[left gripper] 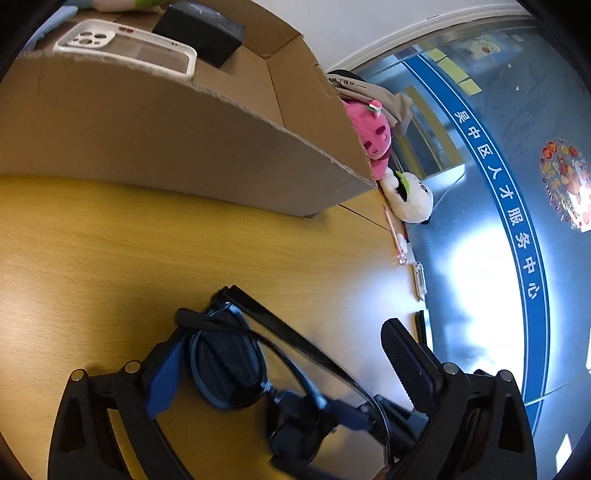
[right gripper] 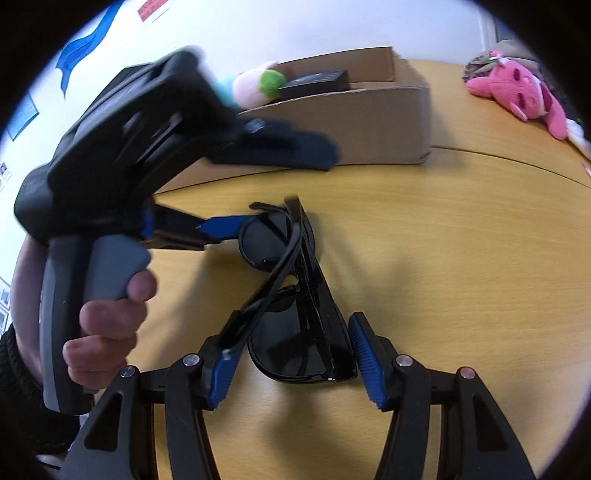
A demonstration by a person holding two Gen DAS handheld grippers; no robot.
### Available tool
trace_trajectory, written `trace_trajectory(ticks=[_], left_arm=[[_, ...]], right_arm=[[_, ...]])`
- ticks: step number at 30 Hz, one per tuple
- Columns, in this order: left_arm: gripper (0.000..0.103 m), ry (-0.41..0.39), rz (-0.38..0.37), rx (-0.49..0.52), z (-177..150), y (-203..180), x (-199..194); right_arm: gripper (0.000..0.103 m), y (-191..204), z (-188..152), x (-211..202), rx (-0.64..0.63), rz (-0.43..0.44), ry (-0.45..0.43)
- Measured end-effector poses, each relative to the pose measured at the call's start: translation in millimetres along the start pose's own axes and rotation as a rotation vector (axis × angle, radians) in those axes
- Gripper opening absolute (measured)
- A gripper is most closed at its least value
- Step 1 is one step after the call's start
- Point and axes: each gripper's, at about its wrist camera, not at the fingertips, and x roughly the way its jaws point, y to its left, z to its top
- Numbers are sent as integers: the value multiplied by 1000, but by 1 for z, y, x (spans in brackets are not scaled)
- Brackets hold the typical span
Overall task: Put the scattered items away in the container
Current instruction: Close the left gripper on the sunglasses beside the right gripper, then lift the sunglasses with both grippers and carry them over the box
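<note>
Black sunglasses [right gripper: 295,347] lie folded on the yellow wooden table [right gripper: 443,258]. My right gripper [right gripper: 291,336] is shut on their near lens end: one blue pad sits on the folded arm, the other on the frame's edge. My left gripper [right gripper: 291,186] is held by a hand [right gripper: 110,325] and stands open over the far lens. In the left wrist view its fingers [left gripper: 410,365] straddle the sunglasses [left gripper: 229,369], one blue pad close to the lens and the other well clear. The cardboard box [left gripper: 184,140] stands just beyond, and is also in the right wrist view [right gripper: 369,118].
The box holds a clear phone case [left gripper: 125,48], a black case [left gripper: 201,33] and a pale plush with a green tuft [right gripper: 258,83]. A pink plush [right gripper: 517,85], a white plush [left gripper: 410,199] and a pink pen [left gripper: 395,236] lie along the table's far edge by a glass wall.
</note>
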Motion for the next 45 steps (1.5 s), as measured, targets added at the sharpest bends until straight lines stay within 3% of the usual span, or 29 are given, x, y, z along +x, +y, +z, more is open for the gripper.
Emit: trace_trajectory(ticks=[2, 6, 11, 19, 26, 36, 45], left_arm=[[89, 2, -9, -13, 0, 2, 0], [61, 30, -36, -66, -1, 15, 1], [42, 61, -58, -96, -4, 23, 3], [35, 45, -71, -47, -1, 4, -12], [32, -22, -70, 42, 18, -33, -57], [30, -85, -31, 192, 83, -90, -97], [30, -47, -23, 247, 148, -108, -85]], right_arm=[[56, 1, -1, 0, 11, 13, -7], [56, -6, -1, -2, 71, 57, -18], [56, -3, -4, -2, 78, 87, -21], [55, 0, 1, -6, 68, 119, -26], [55, 29, 25, -36, 13, 124, -98], [54, 42, 89, -64, -45, 132, -191], [54, 23, 150, -54, -32, 123, -164]])
